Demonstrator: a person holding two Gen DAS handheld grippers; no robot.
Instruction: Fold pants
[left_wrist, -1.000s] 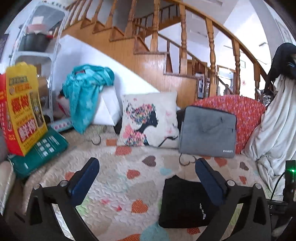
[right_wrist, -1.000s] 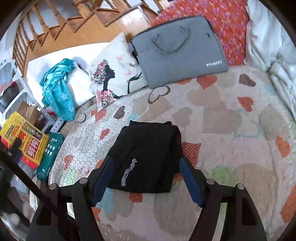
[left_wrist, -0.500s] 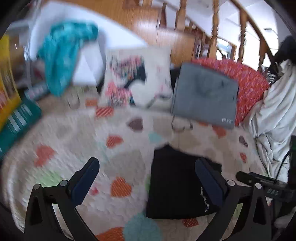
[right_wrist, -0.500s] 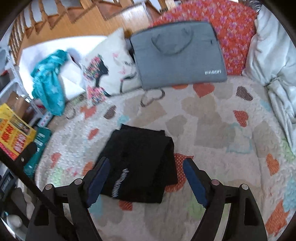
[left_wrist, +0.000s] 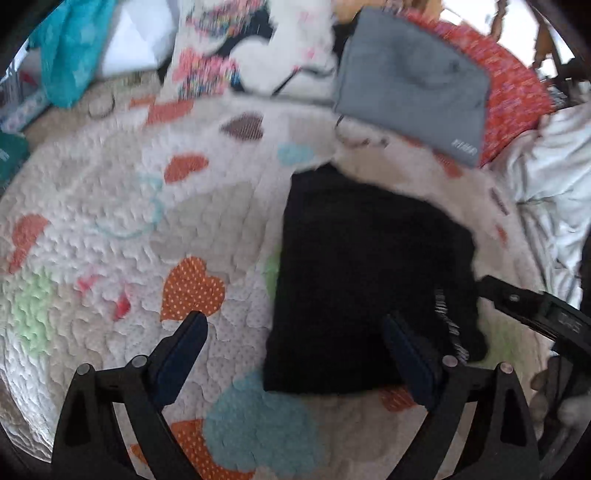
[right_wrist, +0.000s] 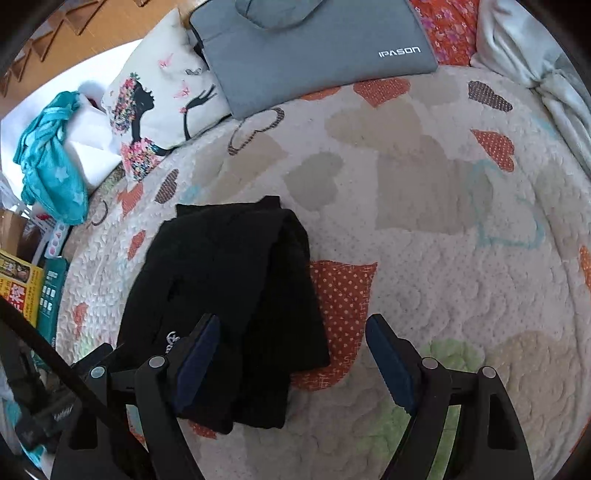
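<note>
Pants (right_wrist: 225, 295) lie folded on the heart-print quilt (right_wrist: 424, 229); left tool (left_wrist: 295, 347) and right tool (right_wrist: 291, 347) both gape wide, holding nothing.

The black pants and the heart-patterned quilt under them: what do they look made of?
Black pants: soft, matte, thick knit or fleece-like fabric, judging by bulky rounded folds and no sheen; exact fibre unclear. Heart-patterned quilt: stitched padded cotton-like cloth, matte, with puckered quilting lines and printed or appliqué hearts.

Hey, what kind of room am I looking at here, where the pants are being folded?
Probably a lived-in room at home: the black pants lie on a heart-patterned quilt, with a printed pillow behind and a wooden staircase beyond.
</note>
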